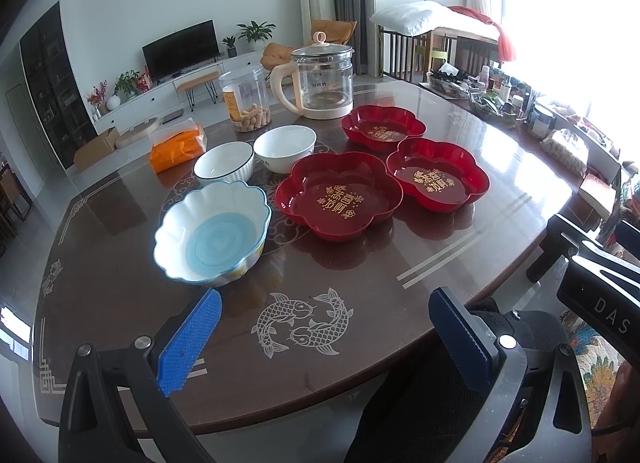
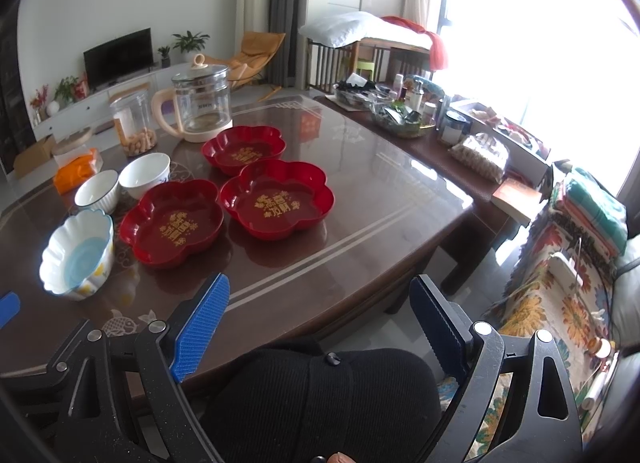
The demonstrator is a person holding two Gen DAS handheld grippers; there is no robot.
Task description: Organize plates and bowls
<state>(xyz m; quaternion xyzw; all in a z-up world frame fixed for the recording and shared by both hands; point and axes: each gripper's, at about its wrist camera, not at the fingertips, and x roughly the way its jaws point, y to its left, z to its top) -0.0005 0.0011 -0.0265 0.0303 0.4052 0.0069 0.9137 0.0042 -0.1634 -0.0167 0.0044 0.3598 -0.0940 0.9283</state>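
Note:
Three red flower-shaped plates lie on the brown table: a near one (image 1: 339,195) (image 2: 172,221), a right one (image 1: 438,177) (image 2: 277,199) and a far one (image 1: 383,127) (image 2: 244,149). A scalloped blue-and-white bowl (image 1: 212,231) (image 2: 78,253) sits at the near left. Behind it stand a ribbed white bowl (image 1: 224,167) (image 2: 97,190) and a plain white bowl (image 1: 285,147) (image 2: 145,175). My left gripper (image 1: 324,313) hovers open over the table's near edge, holding nothing. My right gripper (image 2: 320,299) is open and empty at the table's near right corner.
A glass kettle (image 1: 320,81) (image 2: 200,101), a clear jar of snacks (image 1: 245,99) (image 2: 134,125) and an orange tissue pack (image 1: 178,147) (image 2: 78,171) stand at the table's far side. A cluttered side bench (image 2: 420,123) runs along the right. A black-clothed lap (image 2: 320,399) lies below.

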